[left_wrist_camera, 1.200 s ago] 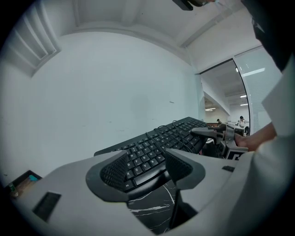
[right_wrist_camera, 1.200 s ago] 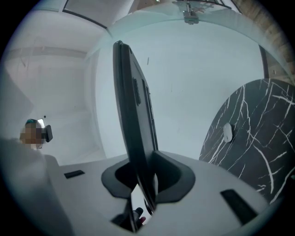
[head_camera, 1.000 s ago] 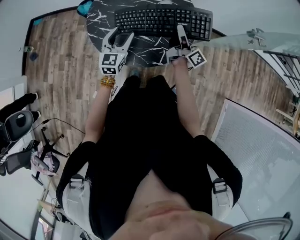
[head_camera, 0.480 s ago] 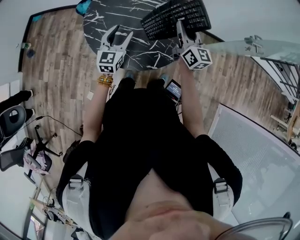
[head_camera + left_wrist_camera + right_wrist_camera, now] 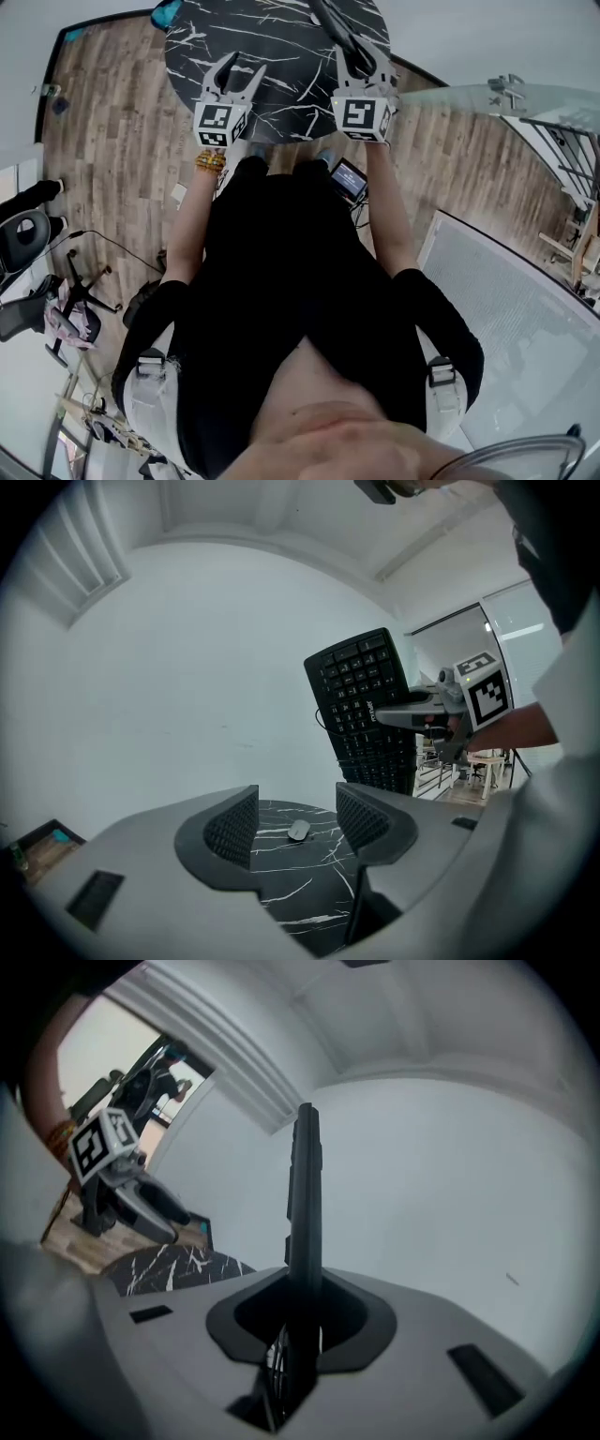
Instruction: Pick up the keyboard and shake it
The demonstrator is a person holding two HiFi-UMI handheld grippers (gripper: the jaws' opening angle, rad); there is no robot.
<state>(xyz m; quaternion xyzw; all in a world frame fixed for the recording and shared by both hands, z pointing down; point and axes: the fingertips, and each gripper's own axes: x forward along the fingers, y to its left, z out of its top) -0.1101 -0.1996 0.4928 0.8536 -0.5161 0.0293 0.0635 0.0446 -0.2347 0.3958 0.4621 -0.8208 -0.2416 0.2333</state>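
The right gripper (image 5: 298, 1326) has its fingers closed on the keyboard (image 5: 305, 1194), pinching the black board near one end so that it stands on end. In the right gripper view it shows edge-on, a thin dark bar rising from between the fingers up the centre of the frame. In the left gripper view the same keyboard hangs upright in the right half of the frame, key side toward the camera and leaning a little, clear of the surface (image 5: 300, 897).

The left gripper (image 5: 295, 813) holds nothing. Its fingers stand apart, and through the gap between them a small grey mouse (image 5: 299, 832) lies further off on the round, black, white-veined surface.

In the head view both grippers sit at the top of the frame over the near edge of that surface, the left one left of centre and the right one right of centre, apart from each other. There the keyboard is only a narrow dark strip running from the right gripper to the top edge. A small device with a lit screen (image 5: 349, 178) shows just below the right gripper, beside the person's dark clothing. An office chair (image 5: 28, 248) stands on the wooden floor (image 5: 112, 141) at the left edge.
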